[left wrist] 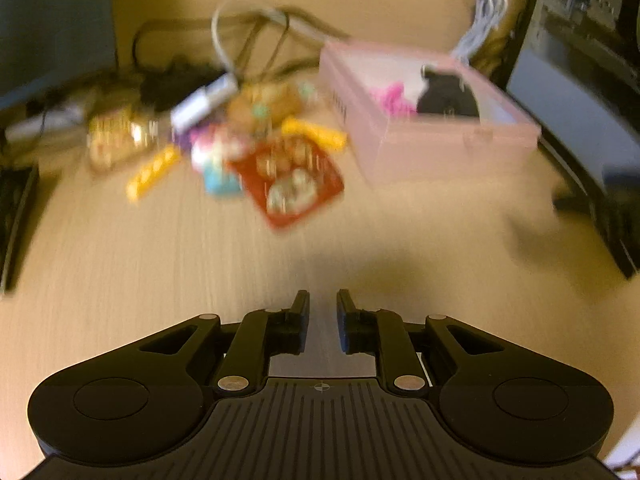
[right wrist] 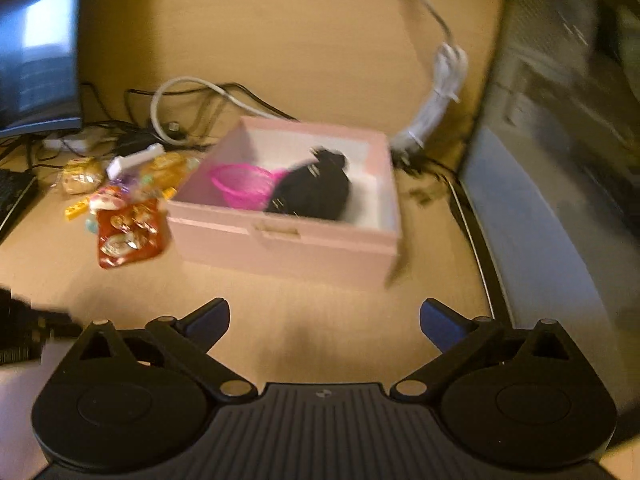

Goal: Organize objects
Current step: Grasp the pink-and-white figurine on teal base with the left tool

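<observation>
A pink open box (right wrist: 280, 248) stands on the wooden desk, holding a black pouch (right wrist: 316, 192) and a pink mesh basket (right wrist: 244, 184). Left of it lies a blurred pile of small items: a red snack packet (right wrist: 128, 236), a yellow bar (right wrist: 76, 210) and a white stick-shaped thing (right wrist: 134, 160). My right gripper (right wrist: 325, 312) hovers in front of the box, jaws wide apart and empty. In the left wrist view the box (left wrist: 440, 148) is at right and the red packet (left wrist: 292, 184) ahead. My left gripper (left wrist: 323, 296) hangs over bare desk, a narrow empty gap between its fingers.
A monitor (right wrist: 36, 48) stands at the left and a computer case (right wrist: 560, 120) at the right. Cables (right wrist: 188, 92) and a bundled white cord (right wrist: 440, 92) lie behind the box. A keyboard edge (left wrist: 16, 208) sits at far left. A dark blurred thing (right wrist: 24, 332) shows at the left edge.
</observation>
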The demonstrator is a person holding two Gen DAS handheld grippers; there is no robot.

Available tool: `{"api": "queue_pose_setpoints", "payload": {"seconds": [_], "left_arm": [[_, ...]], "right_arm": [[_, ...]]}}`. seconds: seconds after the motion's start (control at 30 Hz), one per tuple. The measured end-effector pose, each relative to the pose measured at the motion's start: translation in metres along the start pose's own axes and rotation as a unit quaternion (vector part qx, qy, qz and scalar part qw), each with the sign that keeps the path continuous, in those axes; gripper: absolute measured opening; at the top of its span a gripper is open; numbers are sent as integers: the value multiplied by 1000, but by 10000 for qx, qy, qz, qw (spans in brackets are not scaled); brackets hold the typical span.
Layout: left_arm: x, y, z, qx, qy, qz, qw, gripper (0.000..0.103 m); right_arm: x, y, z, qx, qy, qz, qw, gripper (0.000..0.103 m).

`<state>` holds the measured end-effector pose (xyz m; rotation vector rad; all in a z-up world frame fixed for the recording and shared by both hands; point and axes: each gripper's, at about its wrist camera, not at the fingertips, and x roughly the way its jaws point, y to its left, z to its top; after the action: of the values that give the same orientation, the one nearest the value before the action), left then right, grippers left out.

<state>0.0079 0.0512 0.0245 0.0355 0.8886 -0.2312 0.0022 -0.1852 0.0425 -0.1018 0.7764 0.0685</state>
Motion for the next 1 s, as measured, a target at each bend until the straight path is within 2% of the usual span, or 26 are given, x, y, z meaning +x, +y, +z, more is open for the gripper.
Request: {"api": "queue_pose_setpoints", "payload": {"seconds": [0.07,0.13,0.23,0.3,0.4,0.47,0.6,0.67,0.7,0.8,0.87,0.9,0.93,1.0], "left_arm": [[2,7,16,-146,-194,83,9997,19],[12,23,33,-670,-115,-56,9977,19],[31,45,48,-1520,97,-195,9881,19],[40,57,53,-1914,123,-87,9814,19],[35,69,62,-2260,-253,220,9736,19],[33,73,69,-2194,-406,261,9745,19],[52,77,84,-1752,-44,324,9840,21],[61,72,91,-1399,-34,563,9886,23],[65,70,93,-1290,-51,599,9898,27],[74,65,101,-934,-88,691,9932,27],[78,61,104,-679,-120,797,9944,32],[80,61,105,-659,-113,868,9940,40],[80,63,104,-737,-106,928,9929,49],[77,69,101,-924,-121,1030,9903,57]], "right_arm": [[-3,-5,-11,87,99,-65,9999,103],[-3,-7,-21,171,212,-104,9996,103],[-4,-9,-34,279,347,-121,9989,103],[-4,-10,-38,341,397,-122,9986,103],[-7,-12,-42,416,390,-140,9983,103],[-6,-12,-43,426,408,-130,9982,103],[1,-13,-43,435,488,-147,9978,103],[3,-12,-42,463,507,-119,9976,103],[4,-11,-41,449,507,-97,9977,103],[4,-6,-41,369,519,-59,9980,103],[5,-3,-41,331,546,-38,9980,103],[5,-1,-41,299,555,-40,9980,103],[5,0,-42,264,553,-48,9981,103],[4,1,-43,207,539,-66,9983,103]]}}
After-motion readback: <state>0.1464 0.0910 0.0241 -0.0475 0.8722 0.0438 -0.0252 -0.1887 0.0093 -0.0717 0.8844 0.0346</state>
